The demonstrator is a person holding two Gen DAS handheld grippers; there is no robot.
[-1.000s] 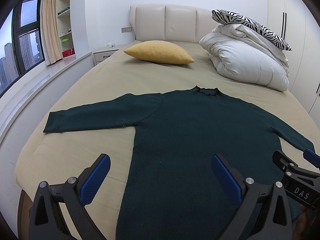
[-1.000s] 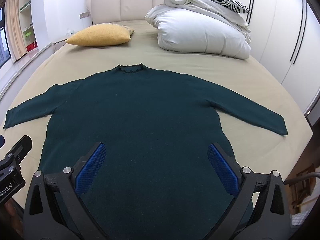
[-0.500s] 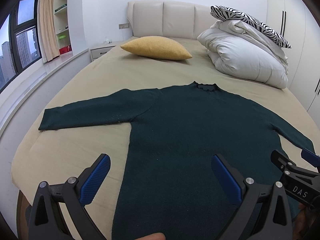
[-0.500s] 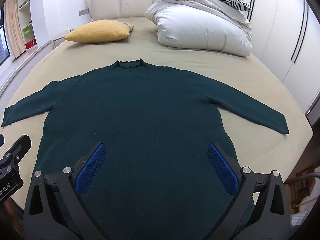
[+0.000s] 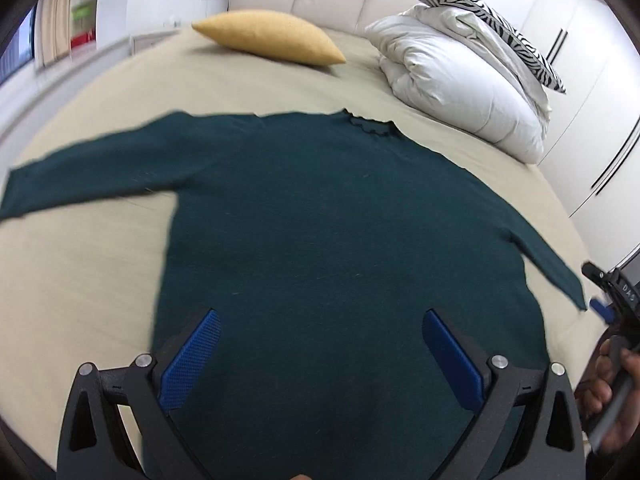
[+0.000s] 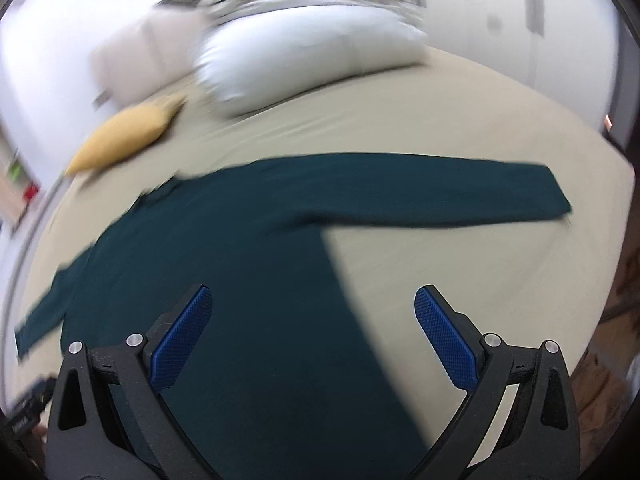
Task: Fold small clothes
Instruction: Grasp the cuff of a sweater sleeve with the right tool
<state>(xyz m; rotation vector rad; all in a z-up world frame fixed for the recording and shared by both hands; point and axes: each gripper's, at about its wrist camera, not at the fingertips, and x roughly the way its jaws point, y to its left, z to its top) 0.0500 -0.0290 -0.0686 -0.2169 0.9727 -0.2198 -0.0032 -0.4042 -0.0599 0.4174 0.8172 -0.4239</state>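
- Beige bed [image 5: 80, 280] fills both views, with a yellow cushion [image 5: 268, 40] and white duvet [image 5: 460, 88] at the far end.
- Sweater [image 5: 320, 240] lies flat, sleeves spread left and right, collar far; no fold is made yet, so the whole task remains.
- Left gripper [image 5: 320, 356] hovers over the near hem, wide open and empty.
- Right gripper [image 6: 312, 336] is likewise wide open, empty, near the right side seam.

Black left gripper [image 5: 320, 354], right gripper [image 6: 314, 330]: blue textured pads, silver screws.
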